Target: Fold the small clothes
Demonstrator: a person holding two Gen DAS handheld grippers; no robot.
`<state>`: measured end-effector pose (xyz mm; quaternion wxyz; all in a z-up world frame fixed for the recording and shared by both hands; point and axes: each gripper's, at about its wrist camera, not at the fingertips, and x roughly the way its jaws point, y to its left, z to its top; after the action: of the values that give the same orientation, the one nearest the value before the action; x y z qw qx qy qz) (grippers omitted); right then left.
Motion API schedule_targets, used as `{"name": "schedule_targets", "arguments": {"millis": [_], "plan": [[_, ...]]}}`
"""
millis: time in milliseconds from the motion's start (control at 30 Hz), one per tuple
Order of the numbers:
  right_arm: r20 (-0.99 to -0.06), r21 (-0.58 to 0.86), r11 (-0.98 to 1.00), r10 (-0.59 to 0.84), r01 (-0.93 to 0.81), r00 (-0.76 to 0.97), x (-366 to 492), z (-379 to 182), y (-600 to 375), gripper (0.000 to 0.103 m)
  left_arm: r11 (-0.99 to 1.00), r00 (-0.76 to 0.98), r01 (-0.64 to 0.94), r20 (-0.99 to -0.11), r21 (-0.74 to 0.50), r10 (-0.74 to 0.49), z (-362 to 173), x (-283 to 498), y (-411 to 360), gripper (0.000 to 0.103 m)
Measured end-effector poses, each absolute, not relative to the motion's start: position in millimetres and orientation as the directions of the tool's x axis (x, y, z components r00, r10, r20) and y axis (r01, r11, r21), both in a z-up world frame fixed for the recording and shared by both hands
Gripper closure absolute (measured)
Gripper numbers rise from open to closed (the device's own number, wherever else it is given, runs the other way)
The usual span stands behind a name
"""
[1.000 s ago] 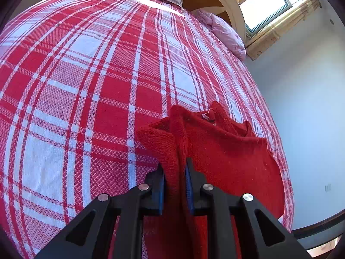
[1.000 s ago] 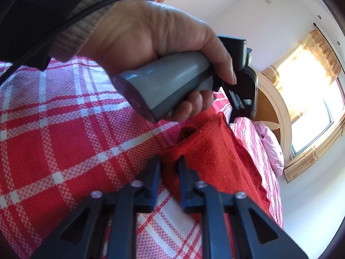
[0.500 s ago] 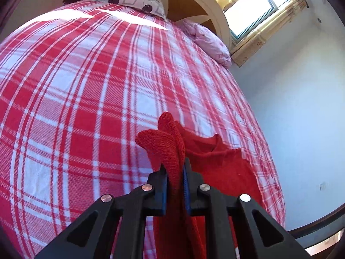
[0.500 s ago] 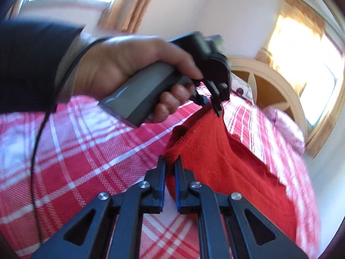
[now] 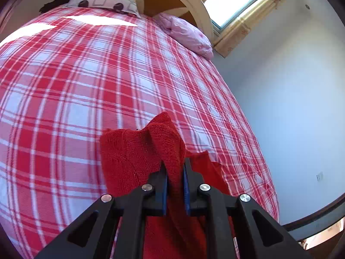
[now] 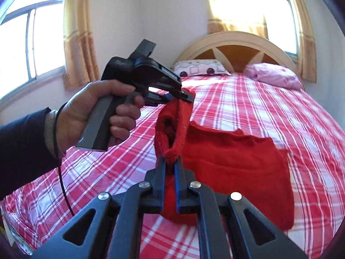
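Observation:
A small red knitted sweater [image 6: 232, 161] hangs above the red-and-white plaid bed [image 6: 280, 108], its lower part draped toward the cover. My right gripper [image 6: 170, 161] is shut on a bunched edge of it. In the right wrist view my left gripper [image 6: 185, 96], held by a hand [image 6: 90, 112], is shut on the sweater's upper edge. The left wrist view shows the left gripper [image 5: 175, 168] clamping a fold of the red sweater [image 5: 133, 155], which stands up between its fingers and hangs below them.
A patterned pillow [image 6: 200, 70] and a pink pillow [image 6: 273, 75] lie by the arched headboard [image 6: 237, 43]. Curtained windows stand behind and to the left. The bed's right edge [image 5: 258, 151] runs along a white wall. A black cable [image 6: 62, 172] hangs from the hand.
Both grippers have risen with the sweater, lifting it off the bed. The right gripper has rolled, so the room now looks upright in its view. The left gripper has drawn away from the right one.

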<state>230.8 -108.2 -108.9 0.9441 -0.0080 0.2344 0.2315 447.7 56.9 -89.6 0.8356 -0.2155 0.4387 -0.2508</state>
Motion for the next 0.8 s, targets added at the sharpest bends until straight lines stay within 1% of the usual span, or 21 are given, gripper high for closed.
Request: {"name": "schedule_targets", "arguments": {"millis": [267, 533, 800], "plan": [[-0.444, 0.194, 0.916, 0.401, -0.351, 0.801, 225.9, -114.2, -158.5, 0.094, 0.778, 0.433, 0.297, -0.648, -0.554, -0.627, -92.3, 455.0, -9.0, 0.092], [-0.473, 0.291, 0.924, 0.364, -0.248, 0.802, 228.2, -132.5, -207.4, 0.094, 0.779, 0.375, 0.325, -0.683, -0.537, -0.627, -109.3, 463.0, -59.8, 0.092], [-0.496, 0.353, 0.918, 0.347, -0.18, 0.796, 225.6, -151.3, -238.5, 0.094, 0.779, 0.333, 0.37, -0.711, -0.506, -0.619, -124.2, 463.0, -98.8, 0.092]]}}
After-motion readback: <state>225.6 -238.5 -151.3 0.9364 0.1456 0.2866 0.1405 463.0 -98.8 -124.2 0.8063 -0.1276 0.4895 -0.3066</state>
